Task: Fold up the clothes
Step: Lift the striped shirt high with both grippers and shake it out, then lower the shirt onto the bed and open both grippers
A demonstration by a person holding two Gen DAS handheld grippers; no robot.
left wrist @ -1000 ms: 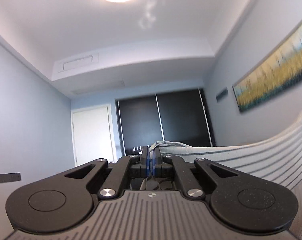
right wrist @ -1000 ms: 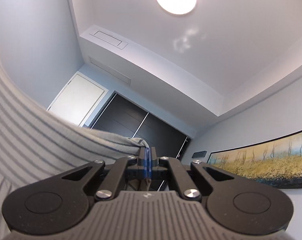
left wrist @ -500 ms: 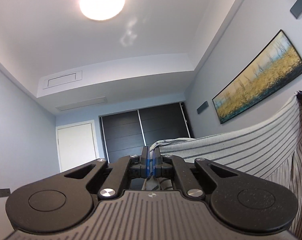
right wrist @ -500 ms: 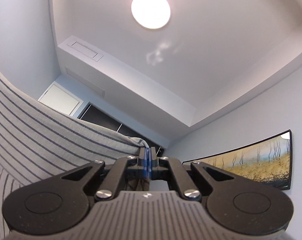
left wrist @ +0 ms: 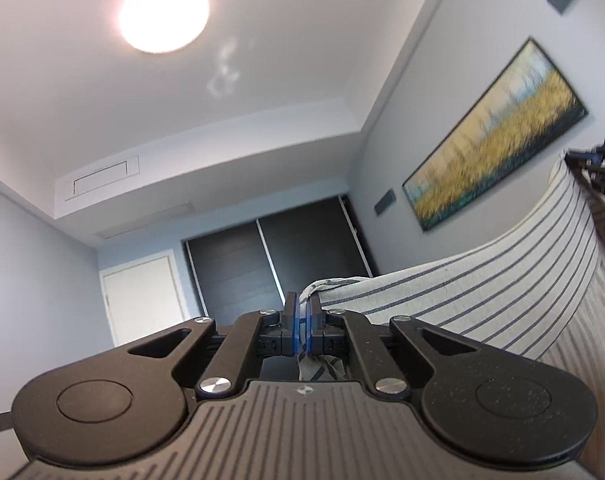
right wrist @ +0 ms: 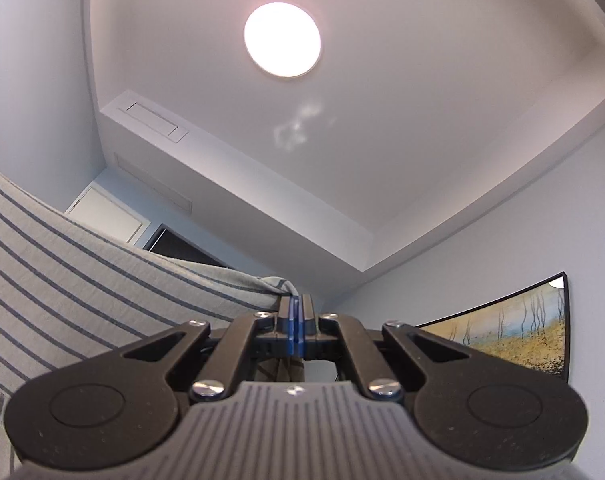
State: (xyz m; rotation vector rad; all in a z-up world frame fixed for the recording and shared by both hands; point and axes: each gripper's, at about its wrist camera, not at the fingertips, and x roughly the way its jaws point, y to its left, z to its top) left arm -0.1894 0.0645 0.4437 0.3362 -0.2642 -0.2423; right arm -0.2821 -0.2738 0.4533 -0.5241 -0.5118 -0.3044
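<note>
Overhead, both cameras tilt up toward the ceiling light (right wrist: pixel 281 39). Clamped tight, the left gripper (left wrist: pixel 301 322) pinches one corner of the striped garment (left wrist: pixel 502 292), and the right gripper (right wrist: pixel 294 320) pinches another corner; the cloth spans between them, held in the air and curving away from each. A landscape painting (left wrist: pixel 498 132) hangs on the wall beyond.

Left hand-held gripper (left wrist: pixel 301 320) tilted up – right one (left wrist: pixel 594 160) (blurred) entered view.
</note>
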